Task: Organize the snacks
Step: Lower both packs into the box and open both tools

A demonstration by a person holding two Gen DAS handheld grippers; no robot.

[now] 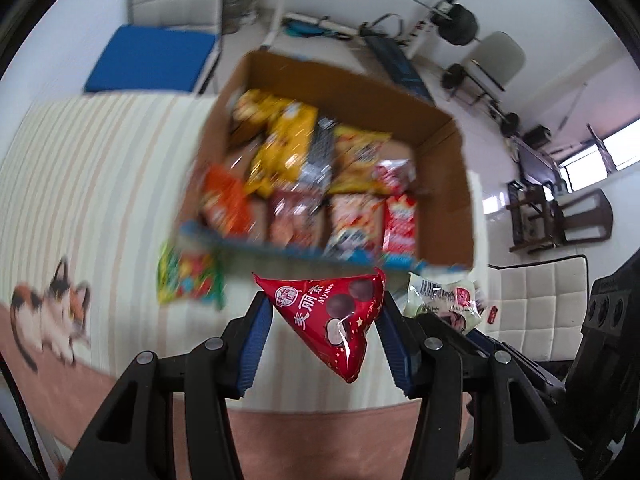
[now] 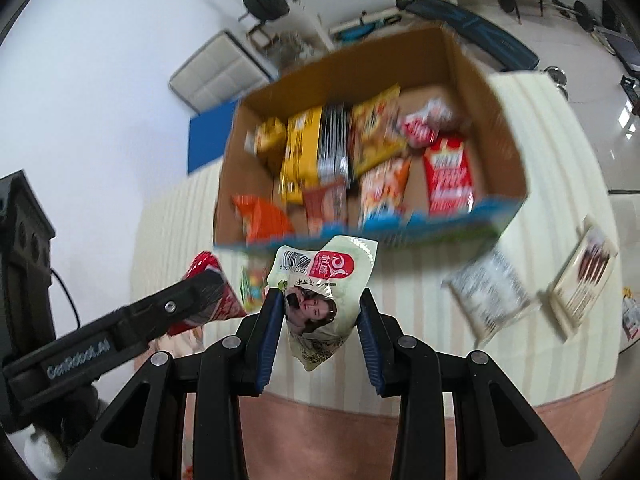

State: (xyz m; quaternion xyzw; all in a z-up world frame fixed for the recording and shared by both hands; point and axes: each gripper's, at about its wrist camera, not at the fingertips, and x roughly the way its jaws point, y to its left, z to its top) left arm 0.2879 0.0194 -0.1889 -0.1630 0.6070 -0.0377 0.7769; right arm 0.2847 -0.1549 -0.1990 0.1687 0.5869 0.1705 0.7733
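Counter (image 1: 80, 168): the striped cloth spreads under and ahead of both your grippers, with a cat printed on it off to the left of your left fingers.
Cardboard box (image 2: 472, 76): it sits on the counter straight ahead of both pairs of fingers, open at the top, its blue-edged near wall just beyond the packets you hold. Yellow, orange, red and silver snack packets lie packed inside; motion blur hides their print.
Loose packets: a silver-and-white bag (image 2: 490, 294) and a pale flat pack (image 2: 582, 276) lie on the counter to the right of your right fingers, well apart from them. A green, multicoloured candy bag (image 1: 190, 278) lies ahead and left of your left fingers, just in front of the box.
Left gripper (image 1: 324, 316): your blue-padded fingers are clenched on the red chocolate-ball packet (image 1: 334, 316), pinching its upper corners; its tip hangs down between the fingers, clear of the counter.
Right gripper (image 2: 320, 312): your fingers are grasping the pale green snack packet (image 2: 320, 292), one pad against each side, its barcode end up toward the box and its lower end dangling.
Spacing: your left gripper appears just left of your right fingers, the two packets near each other but apart.
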